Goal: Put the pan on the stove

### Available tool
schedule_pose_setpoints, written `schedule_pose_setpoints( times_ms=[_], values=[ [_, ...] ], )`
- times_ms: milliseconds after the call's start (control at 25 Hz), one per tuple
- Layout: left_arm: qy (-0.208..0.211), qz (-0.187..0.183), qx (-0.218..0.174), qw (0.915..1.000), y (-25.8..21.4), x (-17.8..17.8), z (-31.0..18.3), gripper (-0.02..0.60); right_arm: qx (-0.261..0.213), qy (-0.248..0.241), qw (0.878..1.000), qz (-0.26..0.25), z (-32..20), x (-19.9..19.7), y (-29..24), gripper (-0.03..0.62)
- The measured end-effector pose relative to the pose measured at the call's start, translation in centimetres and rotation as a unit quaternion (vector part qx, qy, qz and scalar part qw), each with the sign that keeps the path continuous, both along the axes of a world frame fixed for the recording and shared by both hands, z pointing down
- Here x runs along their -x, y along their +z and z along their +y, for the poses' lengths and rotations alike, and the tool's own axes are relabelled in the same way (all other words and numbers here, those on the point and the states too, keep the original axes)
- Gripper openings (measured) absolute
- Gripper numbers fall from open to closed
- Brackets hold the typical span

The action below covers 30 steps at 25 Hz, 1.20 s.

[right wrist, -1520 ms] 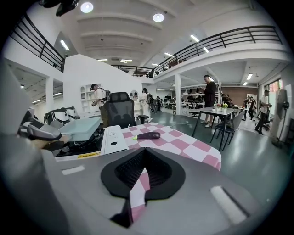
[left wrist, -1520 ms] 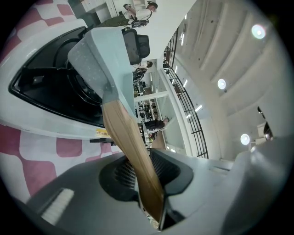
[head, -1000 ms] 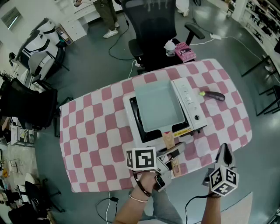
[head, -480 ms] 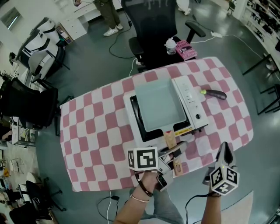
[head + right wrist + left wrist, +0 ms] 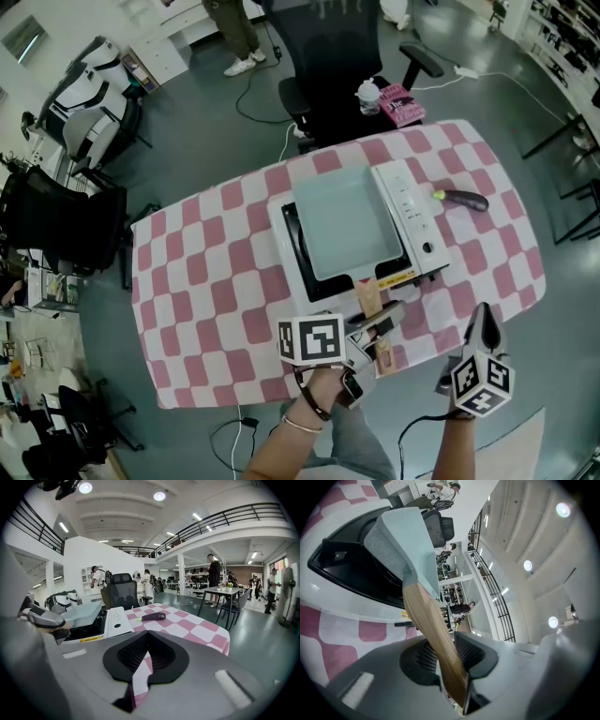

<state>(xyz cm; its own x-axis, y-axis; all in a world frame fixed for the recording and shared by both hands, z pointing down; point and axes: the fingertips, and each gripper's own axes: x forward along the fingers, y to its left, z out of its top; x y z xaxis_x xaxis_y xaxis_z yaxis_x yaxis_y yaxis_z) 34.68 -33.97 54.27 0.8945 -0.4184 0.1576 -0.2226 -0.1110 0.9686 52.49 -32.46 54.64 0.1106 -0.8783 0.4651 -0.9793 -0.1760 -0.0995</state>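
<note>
The left tongs (image 5: 386,324) had just been easing their jaws apart, while the pan (image 5: 345,225), the stove (image 5: 412,211) and the right tongs (image 5: 484,317) kept the places they had a second before. On the checked tabletop (image 5: 216,281) were one pale blue square pan, one white stove and one dark purple eggplant (image 5: 461,199), with two tongs at the near edge. The pan sat on the stove, and its wooden handle (image 5: 367,298) reached back between the left tongs' loosened, spread jaws. The right tongs, pressed together at the tips and empty, hung well apart from the pan.
</note>
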Motion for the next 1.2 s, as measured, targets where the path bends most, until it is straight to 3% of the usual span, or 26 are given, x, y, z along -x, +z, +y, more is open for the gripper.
schedule_pose_setpoints(
  times_ms=[520, 920, 1200],
  values=[
    [0.018, -0.010, 0.013, 0.9997, 0.3, -0.1, 0.1, 0.089, -0.003, 0.003, 1.000, -0.005, 0.5, 0.6, -0.3, 0.009],
    [0.033, -0.016, 0.034, 0.9987, 0.7, 1.1, 0.7, 0.148, -0.014, 0.012, 1.000, -0.004, 1.1, 1.1, -2.0, 0.009],
    [0.035, -0.044, 0.029, 0.9980, 0.4, 3.4, 1.5, 0.179, -0.027, 0.017, 0.999, 0.001, 1.7, 2.1, -3.9, 0.009]
  ],
)
